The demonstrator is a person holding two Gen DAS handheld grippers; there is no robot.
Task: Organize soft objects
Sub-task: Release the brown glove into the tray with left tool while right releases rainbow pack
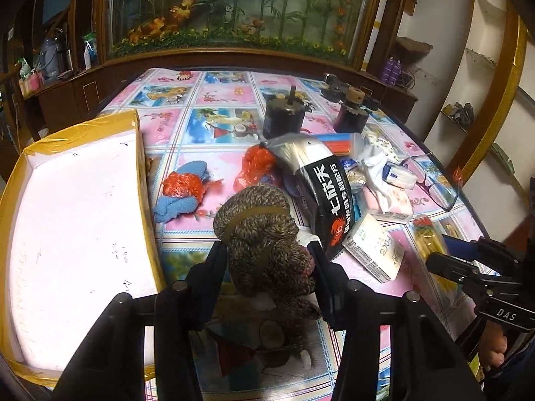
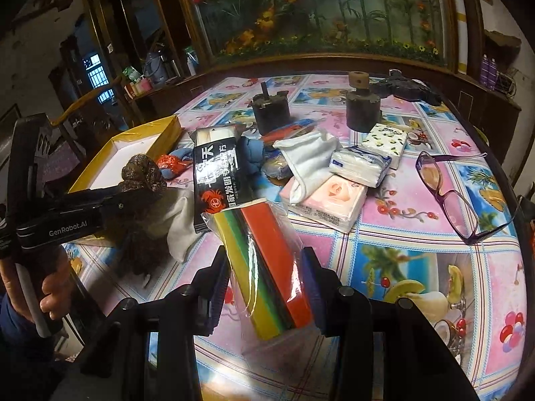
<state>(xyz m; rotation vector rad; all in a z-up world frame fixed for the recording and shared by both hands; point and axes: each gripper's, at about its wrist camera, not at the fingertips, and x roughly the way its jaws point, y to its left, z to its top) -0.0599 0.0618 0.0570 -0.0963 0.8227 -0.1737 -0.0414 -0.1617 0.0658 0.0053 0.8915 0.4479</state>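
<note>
Now | left tool (image 1: pixel 267 260) "GenRobot.AI" clamps knit sock (image 1: pixel 264 234) | right tool (image 2: pixel 267 287) clamps sponge pack (image 2: pixel 267 267)

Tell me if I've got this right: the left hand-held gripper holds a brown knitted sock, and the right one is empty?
Not quite. The right hand-held gripper is shut on a bagged pack of coloured sponges, as the right wrist view shows. The left hand-held gripper does hold the brown knitted sock.

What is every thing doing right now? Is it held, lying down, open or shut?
Left gripper: shut on the brown knitted sock.
Right gripper: shut on the sponge pack.
Yellow box: open, nothing seen inside.
Glasses: unfolded, lying on the table.
White cloth: lying across the tissue packs.
</note>
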